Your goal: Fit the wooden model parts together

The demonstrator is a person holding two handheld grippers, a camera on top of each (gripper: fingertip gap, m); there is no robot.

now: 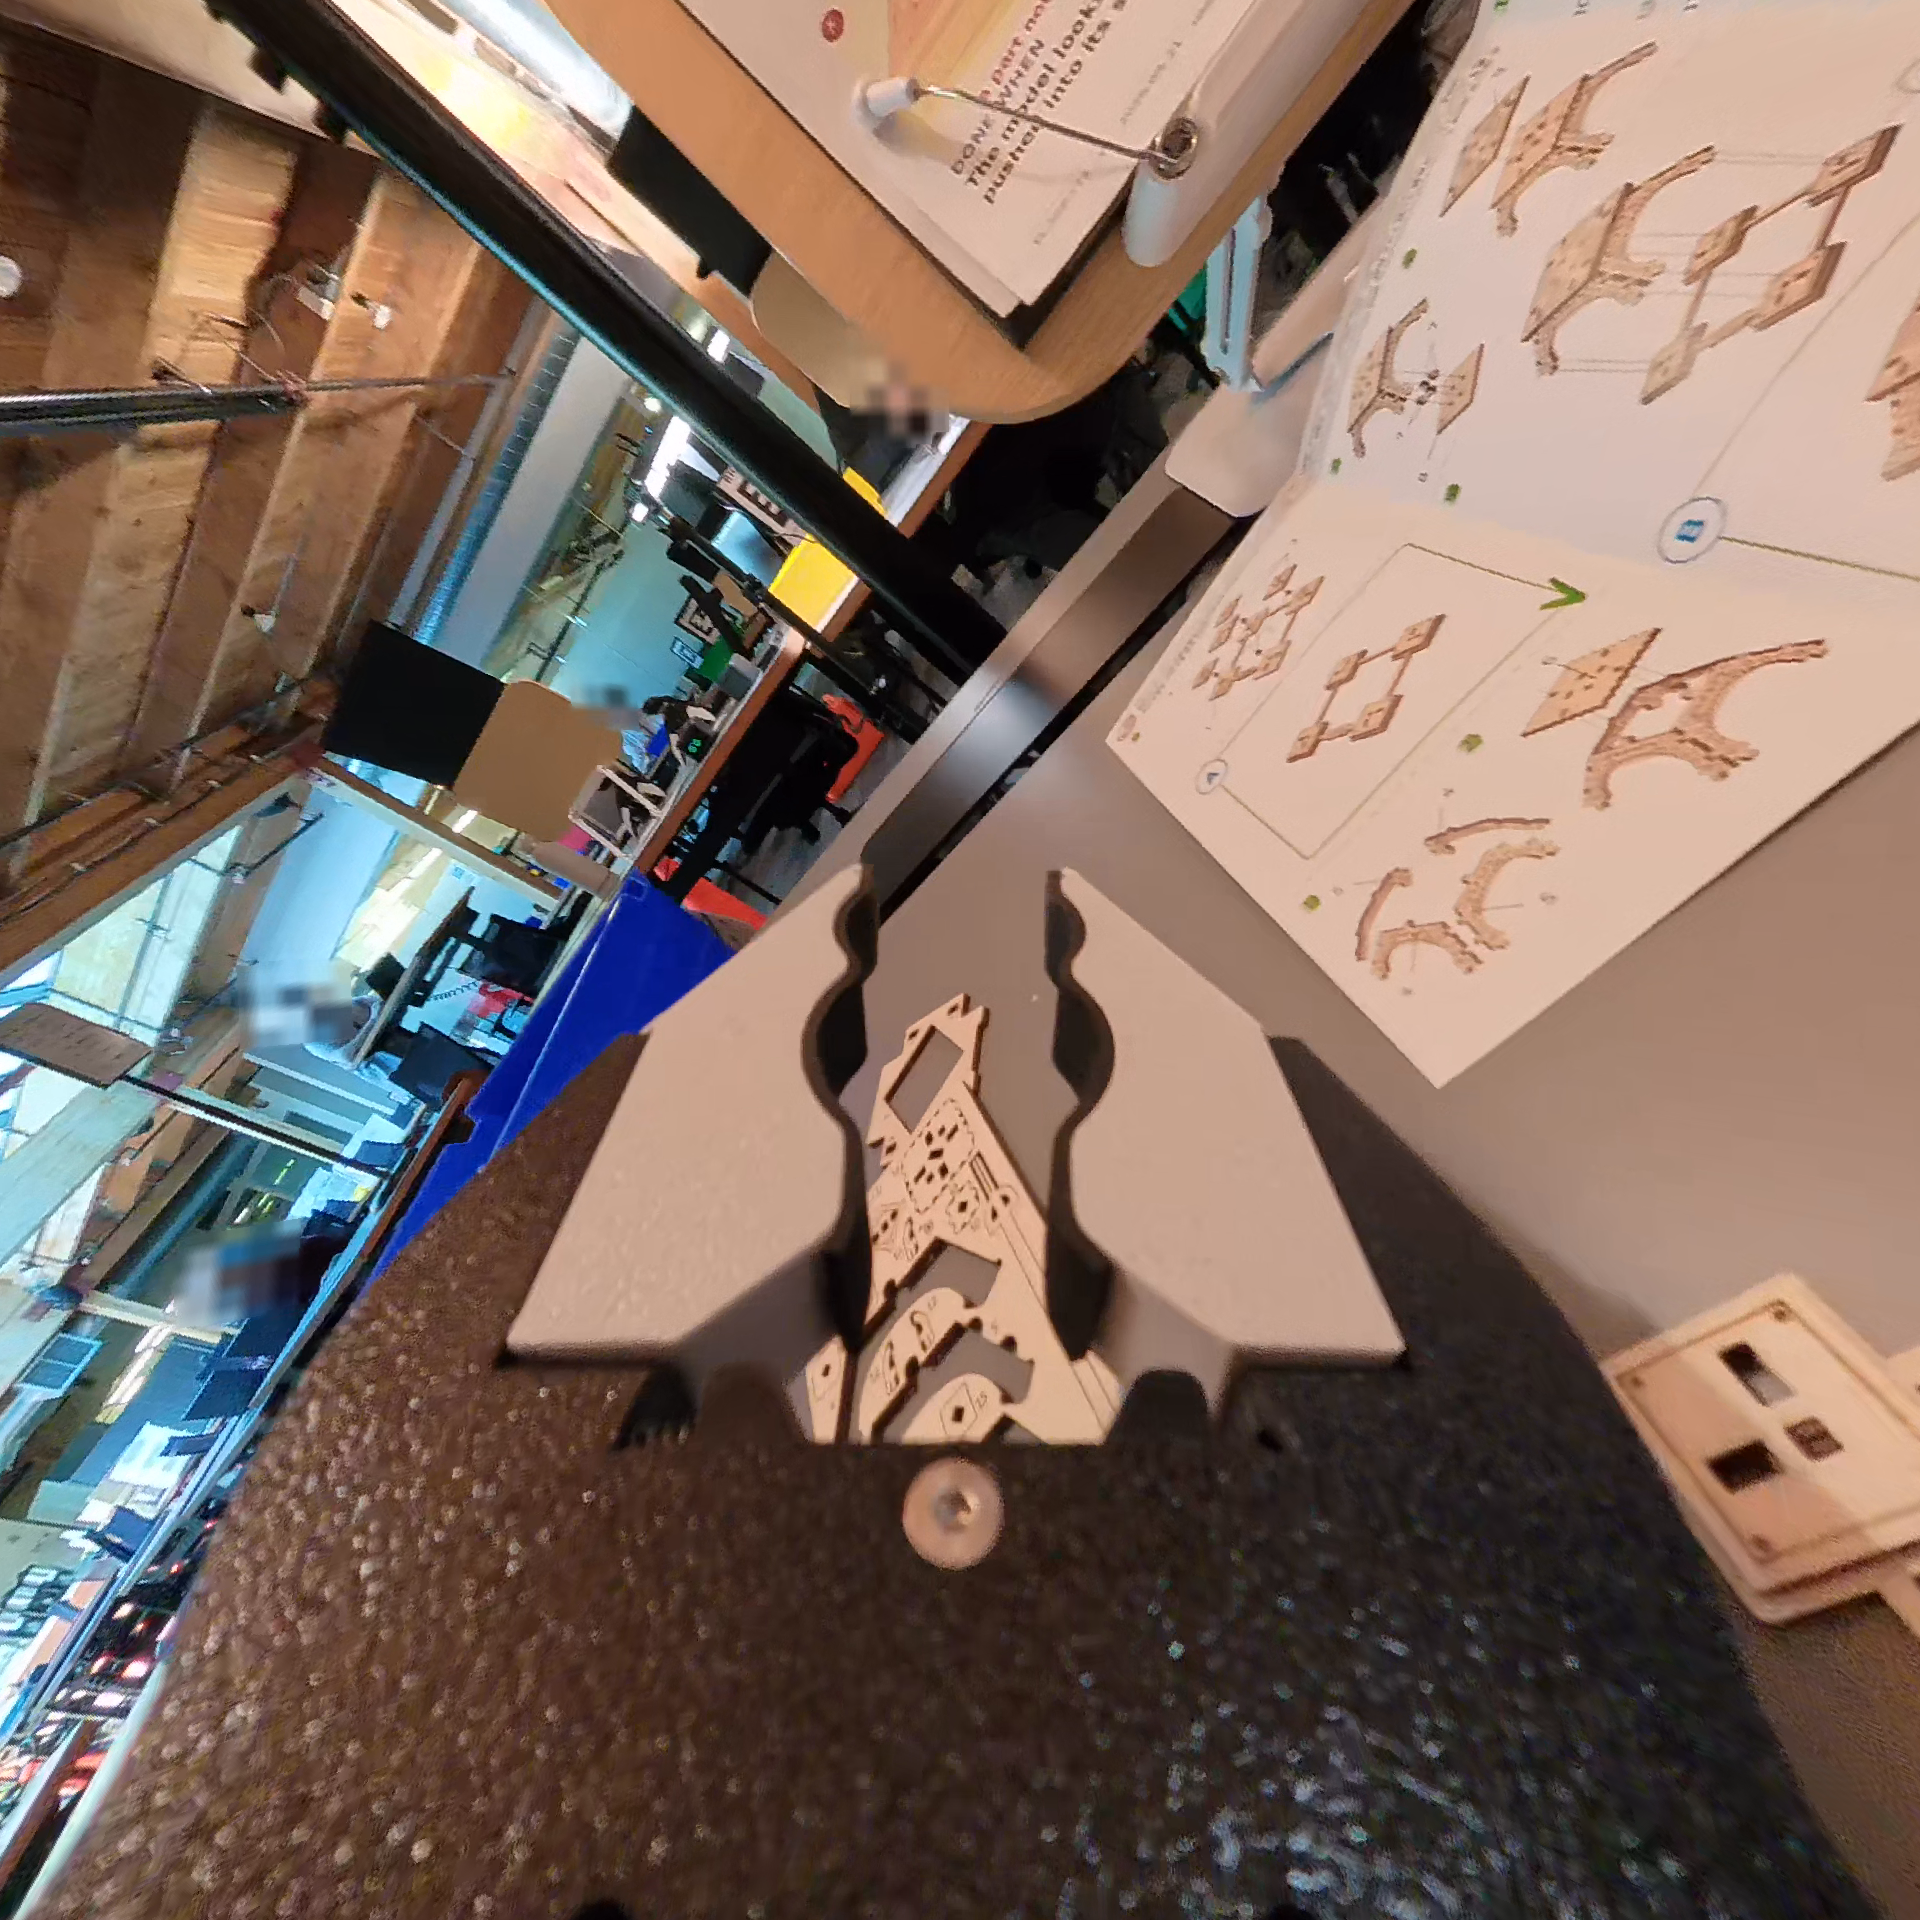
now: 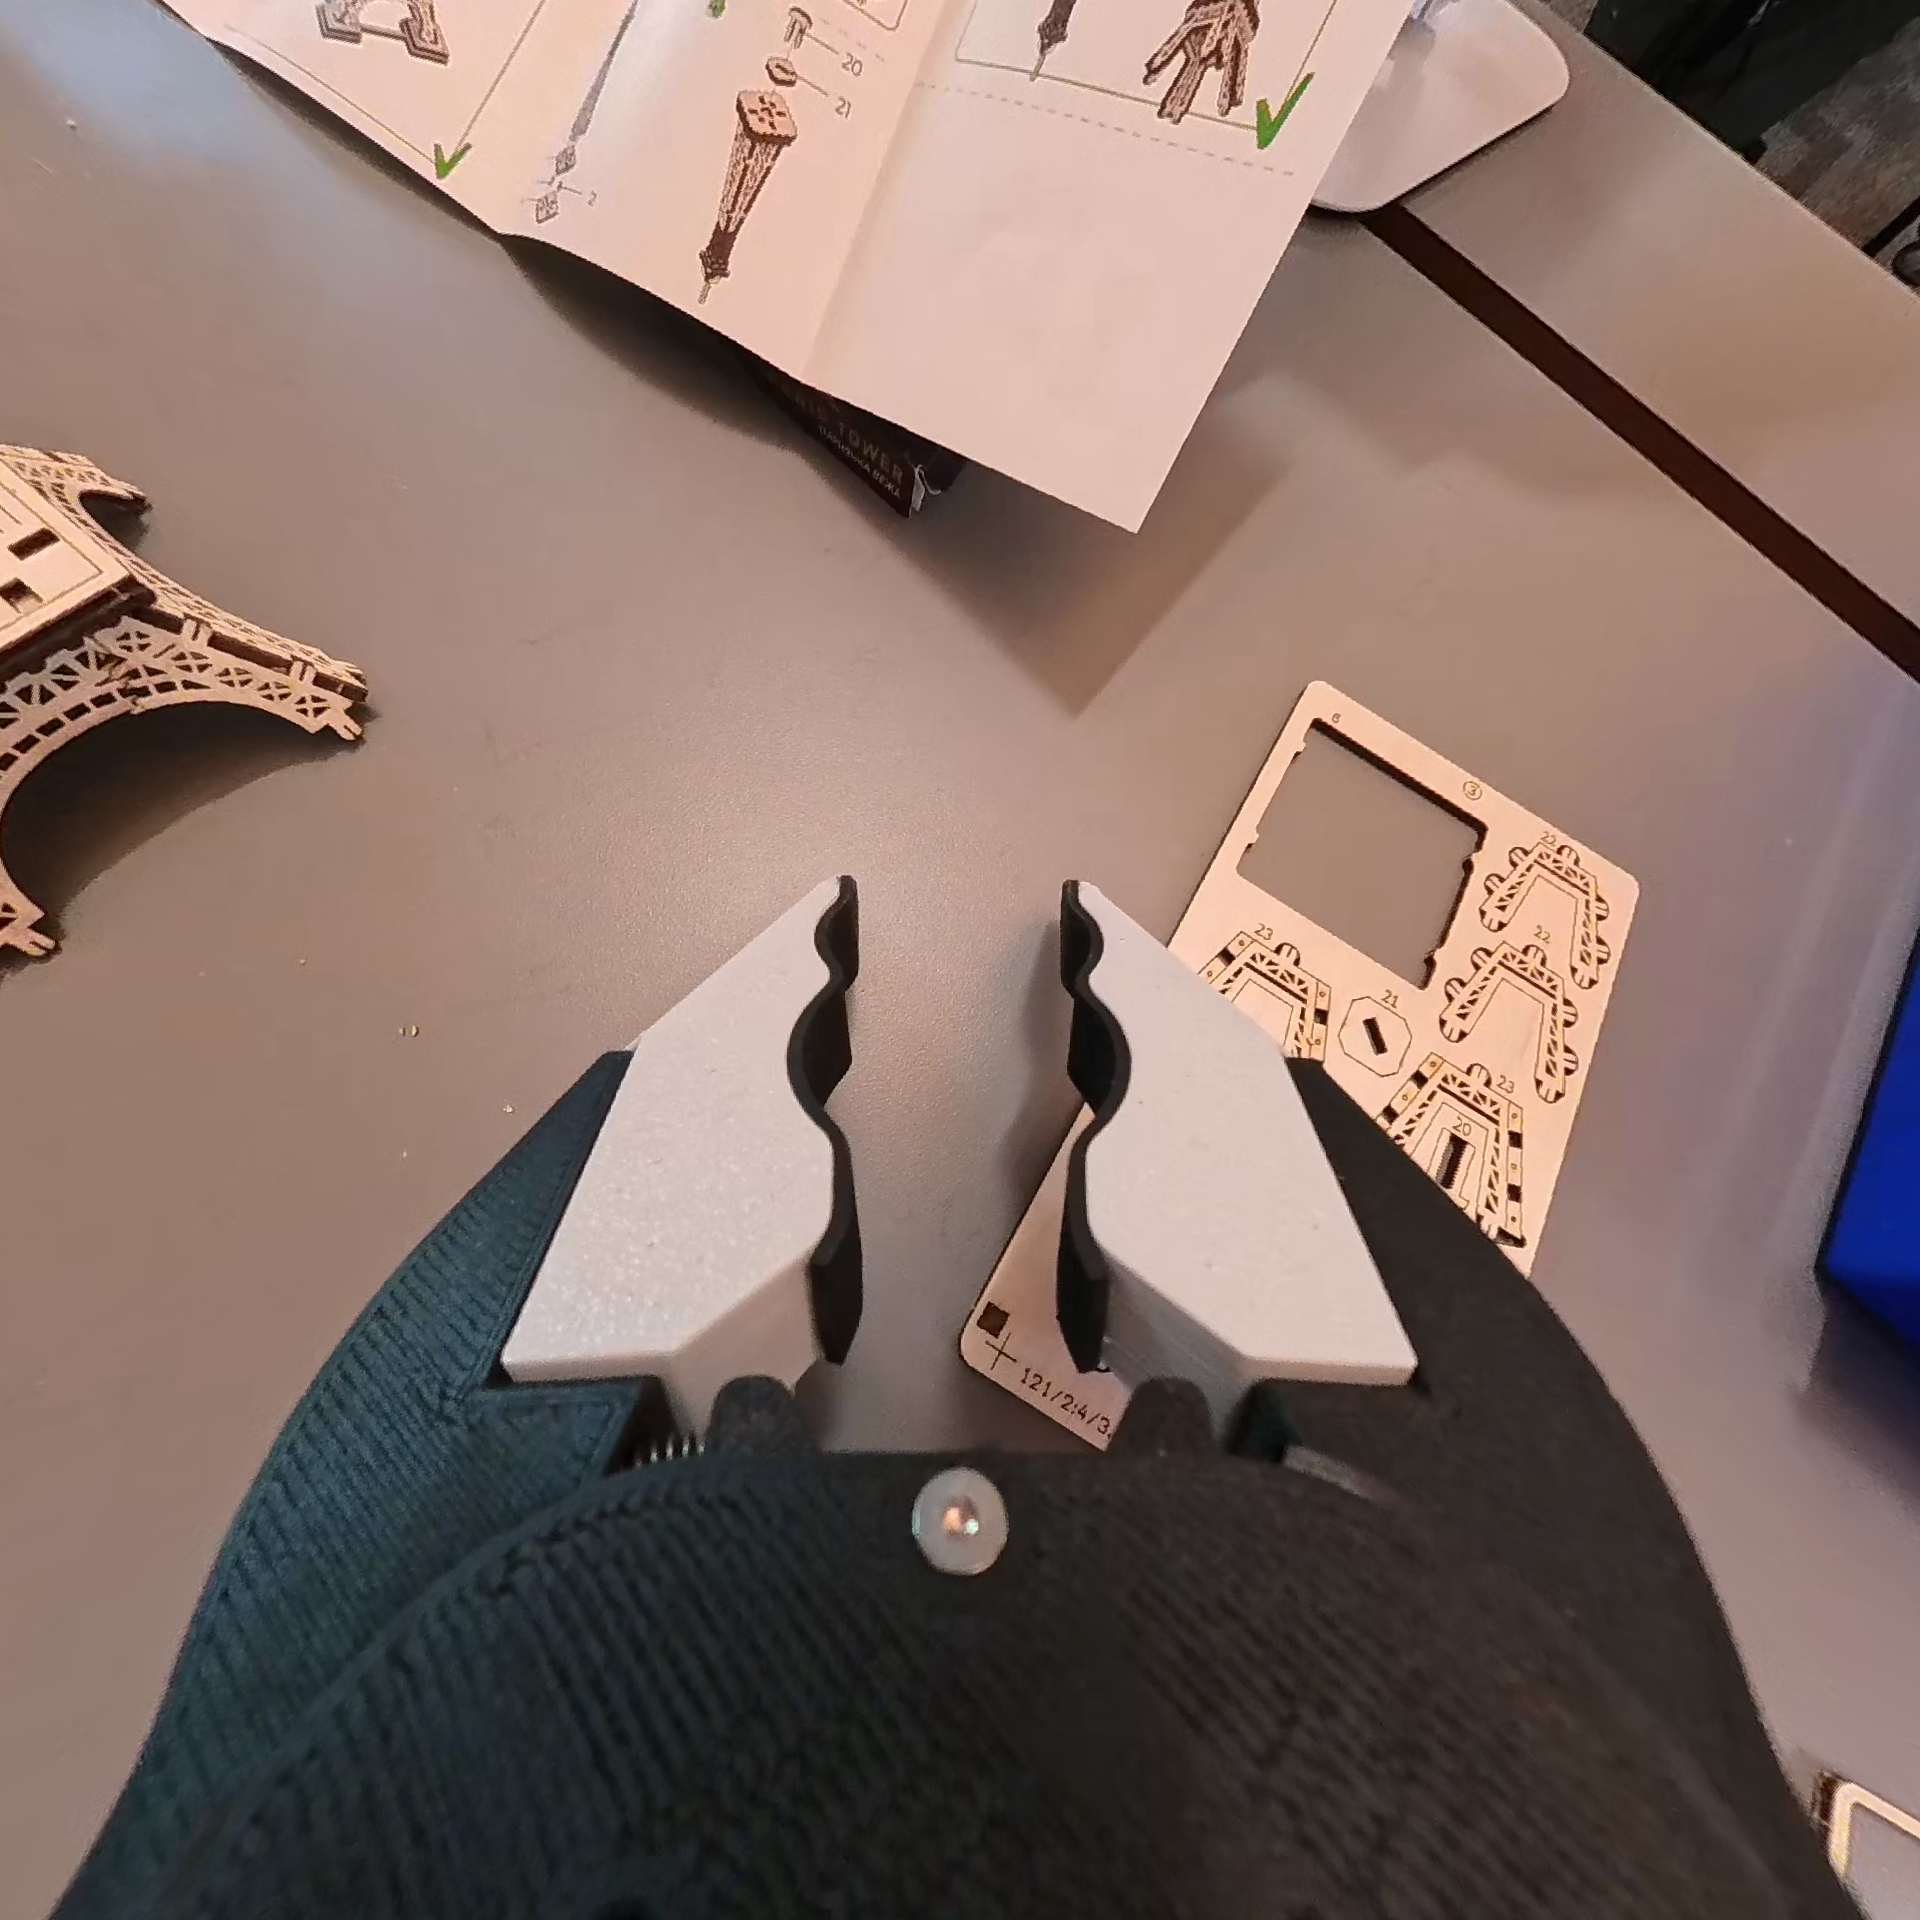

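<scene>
Judging from the layout, the work is sitting in a picking step: a fresh part is waiting to be freed from its sheet before it can join the model, and nothing is being mated yet.

The grey table [image 2: 520,520] is filling the space ahead of the right gripper [image 2: 958,904], whose jaws are standing spread with nothing between them. Well beyond the tips, the folded instruction sheet [image 2: 987,260] is lying open. Far off to the left of the jaws, the assembled tower base [image 2: 156,644] is resting on the table, its arched lattice legs and slotted top deck showing pale laser-cut wood with dark burnt edges. Just to the right of the jaws, and running under the right finger, the flat parts sheet [image 2: 1455,935] is lying with one rectangular hole already emptied. Several trapezoid lattice pieces [image 2: 1538,883] and a small octagonal piece [image 2: 1379,1031] are still sitting in it.

The left gripper [image 1: 961,894] is tilting steeply, its jaws also standing apart. In the gap a cut-out wooden fret [image 1: 935,1174] is showing and running behind both fingers. It looks wider than the opening, so it seems to be lying beneath rather than being pinched. To the right of those jaws a stack of square wooden frames [image 1: 1766,1455] is resting.

The next move is probably calling for the right jaws to shift rightward over the sheet and close gently on one thin part. These pieces are likely snapping easily if twisted.
</scene>
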